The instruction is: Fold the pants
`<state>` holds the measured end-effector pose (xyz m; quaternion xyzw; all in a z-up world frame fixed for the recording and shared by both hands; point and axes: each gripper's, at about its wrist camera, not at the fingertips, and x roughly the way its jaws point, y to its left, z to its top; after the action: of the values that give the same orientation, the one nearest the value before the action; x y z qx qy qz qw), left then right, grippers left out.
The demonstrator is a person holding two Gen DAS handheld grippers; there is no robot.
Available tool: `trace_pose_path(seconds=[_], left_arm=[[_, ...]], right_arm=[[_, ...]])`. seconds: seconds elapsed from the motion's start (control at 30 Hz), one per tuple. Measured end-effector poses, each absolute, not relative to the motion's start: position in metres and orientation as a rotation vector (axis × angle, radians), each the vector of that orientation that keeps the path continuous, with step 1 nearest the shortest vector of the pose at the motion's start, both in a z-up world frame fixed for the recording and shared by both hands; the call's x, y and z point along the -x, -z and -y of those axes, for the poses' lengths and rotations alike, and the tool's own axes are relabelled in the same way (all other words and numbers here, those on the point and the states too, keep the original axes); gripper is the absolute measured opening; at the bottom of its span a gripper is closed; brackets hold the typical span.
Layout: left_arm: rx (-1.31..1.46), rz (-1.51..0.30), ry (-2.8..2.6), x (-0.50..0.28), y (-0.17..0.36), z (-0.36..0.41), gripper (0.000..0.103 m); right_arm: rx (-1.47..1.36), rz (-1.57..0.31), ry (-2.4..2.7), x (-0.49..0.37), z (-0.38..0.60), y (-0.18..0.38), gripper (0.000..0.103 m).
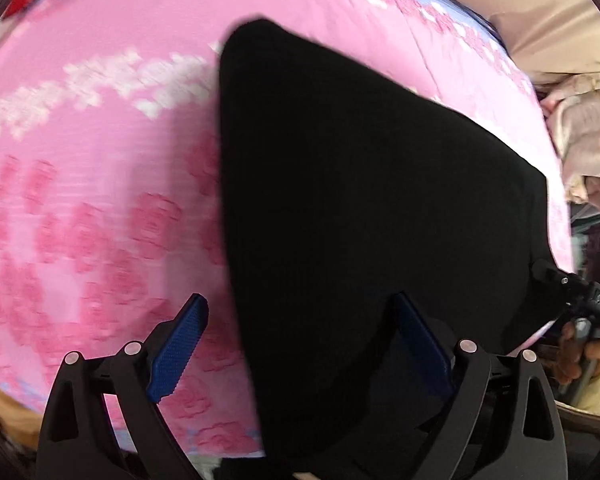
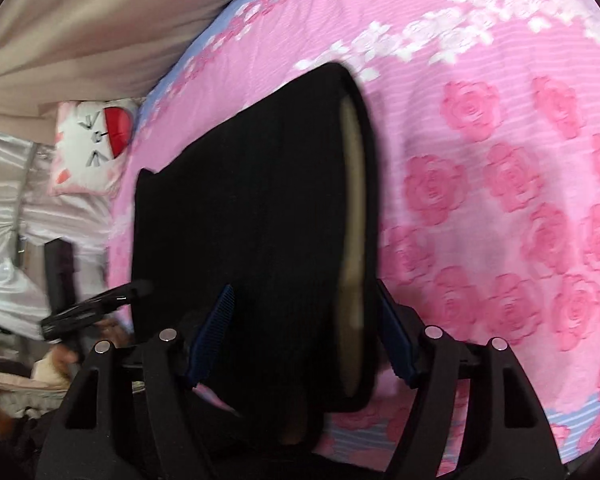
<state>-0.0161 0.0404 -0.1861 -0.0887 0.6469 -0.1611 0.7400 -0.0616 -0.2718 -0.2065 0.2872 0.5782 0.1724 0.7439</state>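
- Pants [image 1: 360, 200], black, lie on the pink rose bedspread [image 1: 80, 208], already doubled into a broad slab; the long axis runs away from both cameras toward the far side of the bed.
- Left gripper [image 1: 300, 344]: fingers spread wide. Left pad over bare bedspread, right pad [image 1: 420, 344] over black cloth, so the pants' left edge passes between them. Nothing pinched.
- Right gripper [image 2: 304, 336]: fingers spread, straddling the near end of the pants; the tan-lined waistband [image 2: 352, 240] sits just inside the right pad. Not closed on the cloth, as far as I can tell.
- Cat cushion [image 2: 92, 148] well apart, off the bed edge.
- Judgement: both grippers sit at the near end. The next fold likely carries that end forward along the long axis.
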Motion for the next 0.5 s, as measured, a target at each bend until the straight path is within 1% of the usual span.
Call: trace_pose_path(seconds=[0.03, 0.13, 0.17, 0.2, 0.23, 0.27, 0.3, 0.33, 0.37, 0.4, 0.43, 0.5], left_arm=[[0.212, -1.427, 0.365, 0.015, 0.19, -0.04, 0.089], [0.228, -1.418, 0.379, 0.011, 0.191, -0.04, 0.088], [0.226, -1.419, 0.38, 0.01, 0.191, -0.039, 0.087], [0.227, -1.416, 0.383, 0.008, 0.189, -0.038, 0.084], [0.23, -1.41, 0.395, 0.008, 0.188, -0.036, 0.074], [0.246, -1.405, 0.42, 0.004, 0.188, -0.034, 0.06], [0.261, -1.407, 0.433, 0.002, 0.187, -0.031, 0.058], [0.259, -1.405, 0.43, 0.0, 0.186, -0.029, 0.057], [0.254, -1.404, 0.43, 0.0, 0.186, -0.028, 0.057], [0.258, -1.405, 0.428, -0.001, 0.186, -0.028, 0.057], [0.267, -1.408, 0.424, -0.002, 0.187, -0.029, 0.062], [0.291, -1.412, 0.428, -0.005, 0.188, -0.024, 0.067]], right_arm=[[-0.621, -1.269, -0.381, 0.061, 0.27, 0.208, 0.068], [-0.63, -1.271, -0.38, 0.058, 0.267, 0.209, 0.067], [-0.627, -1.272, -0.384, 0.057, 0.264, 0.208, 0.065], [-0.62, -1.273, -0.388, 0.055, 0.261, 0.208, 0.06], [-0.605, -1.269, -0.386, 0.055, 0.26, 0.207, 0.056], [-0.592, -1.265, -0.384, 0.054, 0.258, 0.207, 0.05], [-0.588, -1.265, -0.384, 0.055, 0.258, 0.207, 0.047], [-0.589, -1.264, -0.38, 0.055, 0.257, 0.206, 0.047], [-0.587, -1.262, -0.376, 0.055, 0.257, 0.205, 0.047], [-0.578, -1.26, -0.368, 0.056, 0.256, 0.205, 0.05], [-0.578, -1.261, -0.353, 0.056, 0.256, 0.206, 0.053], [-0.606, -1.258, -0.332, 0.056, 0.255, 0.209, 0.055]])
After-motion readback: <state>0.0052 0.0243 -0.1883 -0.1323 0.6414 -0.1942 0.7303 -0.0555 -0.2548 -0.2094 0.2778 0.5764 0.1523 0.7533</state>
